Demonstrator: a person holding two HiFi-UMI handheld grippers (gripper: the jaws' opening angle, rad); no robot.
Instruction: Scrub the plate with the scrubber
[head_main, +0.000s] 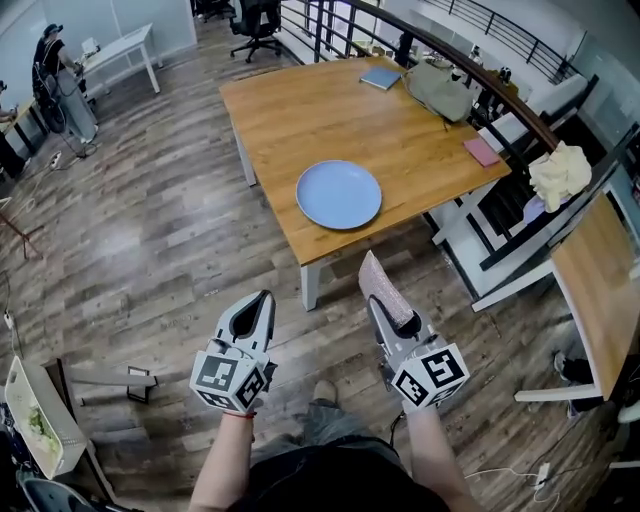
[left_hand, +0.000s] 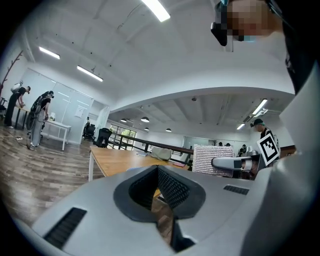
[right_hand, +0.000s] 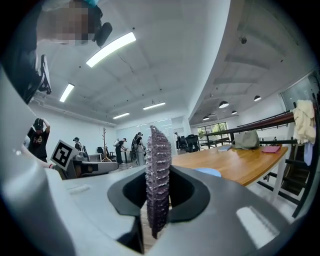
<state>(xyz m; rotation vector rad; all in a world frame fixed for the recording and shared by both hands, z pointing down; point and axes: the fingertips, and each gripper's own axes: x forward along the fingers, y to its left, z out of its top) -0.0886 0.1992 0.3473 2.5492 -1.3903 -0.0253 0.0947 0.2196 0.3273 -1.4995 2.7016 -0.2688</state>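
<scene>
Standing short of the near corner of a wooden table (head_main: 330, 110), the person holds both grippers out low over the plank floor (head_main: 150, 230), neither one touching the table. The left gripper (head_main: 262, 300) has its jaws clenched together with nothing between them; its own view shows the ribbed pads meeting edge to edge. The right gripper (head_main: 384, 312) is clamped on the scrubber (head_main: 387, 290), a flat, nubbly pinkish-grey pad that stands on edge between the jaws and pokes up and forward past their tips. In the right gripper view the scrubber (right_hand: 158, 170) rises straight up the middle, pinched from both sides. The blue plate (head_main: 339, 194) lies flat on the table near its near edge, empty, well apart from both grippers and a little left of the scrubber's line. At the far side of the table lie a blue book (head_main: 381, 77) and what looks like a grey-green bag (head_main: 440, 90), with a pink pad (head_main: 482, 151) near the right edge. A cream cloth (head_main: 560, 172) is bunched up to the right of the table. A black office chair (head_main: 257, 22) stands beyond the table's far left corner.
</scene>
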